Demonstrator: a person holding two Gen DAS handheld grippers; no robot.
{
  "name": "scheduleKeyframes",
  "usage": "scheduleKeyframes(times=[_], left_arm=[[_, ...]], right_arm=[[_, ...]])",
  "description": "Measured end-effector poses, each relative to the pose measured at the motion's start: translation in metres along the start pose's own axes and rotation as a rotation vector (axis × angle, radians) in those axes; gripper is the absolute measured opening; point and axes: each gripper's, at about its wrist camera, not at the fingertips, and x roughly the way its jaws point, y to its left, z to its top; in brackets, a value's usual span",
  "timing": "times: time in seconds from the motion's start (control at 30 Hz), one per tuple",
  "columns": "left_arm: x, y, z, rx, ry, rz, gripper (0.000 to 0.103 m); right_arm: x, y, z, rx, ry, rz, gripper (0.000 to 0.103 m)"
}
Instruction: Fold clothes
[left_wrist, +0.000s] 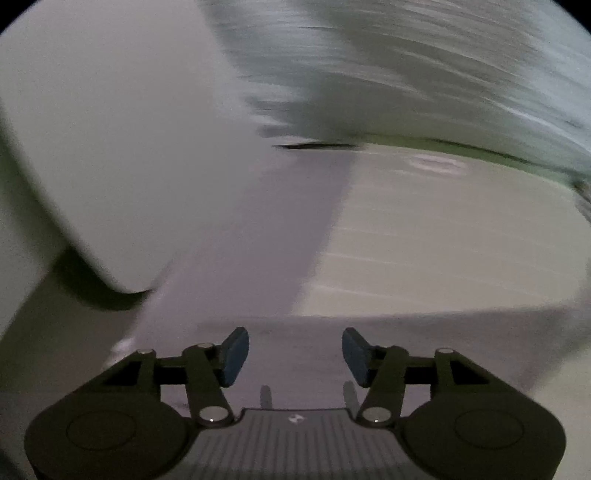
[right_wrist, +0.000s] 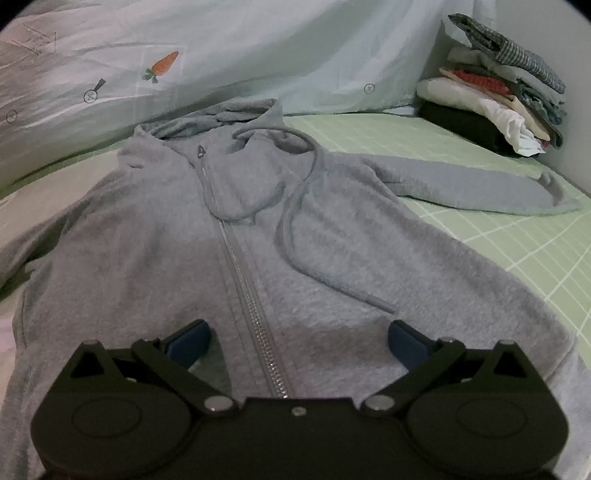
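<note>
A grey zip-up hoodie (right_wrist: 332, 258) lies flat, front up, on the green checked bed sheet (right_wrist: 517, 236). Its hood is at the back and one sleeve (right_wrist: 480, 192) stretches out to the right. My right gripper (right_wrist: 299, 338) hovers open over the hem, one blue pad on each side of the zip (right_wrist: 240, 266), with nothing gripped. The left wrist view is smeared with blur. There my left gripper (left_wrist: 295, 350) is open over a strip of grey cloth (left_wrist: 258, 240), with nothing between its pads.
A stack of folded clothes (right_wrist: 495, 96) sits in the back right corner by the wall. A pale blue duvet (right_wrist: 258, 48) with a carrot print runs along the back. A blurred white shape (left_wrist: 103, 147) fills the upper left of the left wrist view.
</note>
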Motion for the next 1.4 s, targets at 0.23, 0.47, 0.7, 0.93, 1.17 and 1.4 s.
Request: scheduleKeyframes(times=[0.23, 0.47, 0.7, 0.93, 1.17, 1.4], left_arm=[[0.005, -0.061, -0.021, 0.149, 0.060, -0.279, 0.058], [0.020, -0.097, -0.034, 0.210, 0.122, -0.333, 0.066], [0.019, -0.102, -0.020, 0.197, 0.074, -0.307, 0.004], [0.014, -0.083, 0.060, 0.129, -0.126, -0.264, 0.002], [0.064, -0.116, 0.113, 0.201, -0.104, -0.208, 0.014], [0.051, -0.079, 0.080, 0.113, -0.063, -0.231, 0.050]], right_arm=[[0.000, -0.001, -0.002, 0.000, -0.016, 0.004, 0.103], [-0.001, 0.000, -0.004, 0.002, -0.028, 0.002, 0.103], [0.000, 0.000, -0.004, 0.004, -0.032, 0.001, 0.103], [0.000, -0.001, -0.003, 0.001, -0.035, 0.002, 0.103], [0.001, -0.001, -0.003, 0.000, -0.037, 0.002, 0.103], [0.001, -0.001, -0.003, 0.000, -0.040, -0.002, 0.103]])
